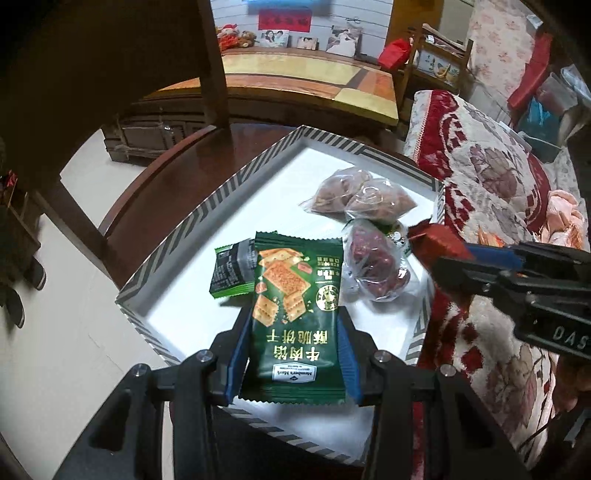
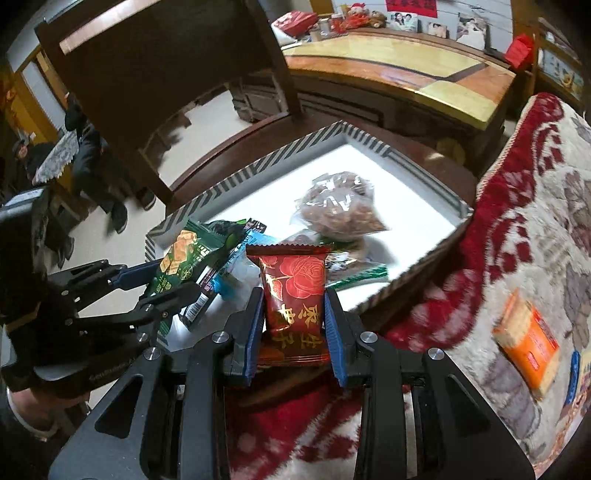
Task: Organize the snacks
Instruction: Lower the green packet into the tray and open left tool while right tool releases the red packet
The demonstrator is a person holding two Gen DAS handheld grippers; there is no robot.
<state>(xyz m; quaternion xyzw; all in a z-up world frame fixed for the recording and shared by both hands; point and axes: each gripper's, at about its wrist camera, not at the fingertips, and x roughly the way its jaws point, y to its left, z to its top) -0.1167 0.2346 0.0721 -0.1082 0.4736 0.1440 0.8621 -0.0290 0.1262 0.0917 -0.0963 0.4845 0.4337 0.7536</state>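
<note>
Two packets gripped: left gripper [image 1: 291, 354] pinches green cracker packet [image 1: 295, 306], right gripper [image 2: 293, 328] red packet [image 2: 295, 295], both poised over tray [image 1: 177, 236] ahead, presumably for sorting.

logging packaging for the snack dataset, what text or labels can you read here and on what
"牛肉松 酥脆饼干" and "Member's Mark": green biscuit packet in the left gripper.
"枣生贵子": red rose packet in the right gripper.
"DAS": right gripper body, partial.
Red wall banner, orange packet: unreadable.

Black frames, blue jaws, silver screws
</note>
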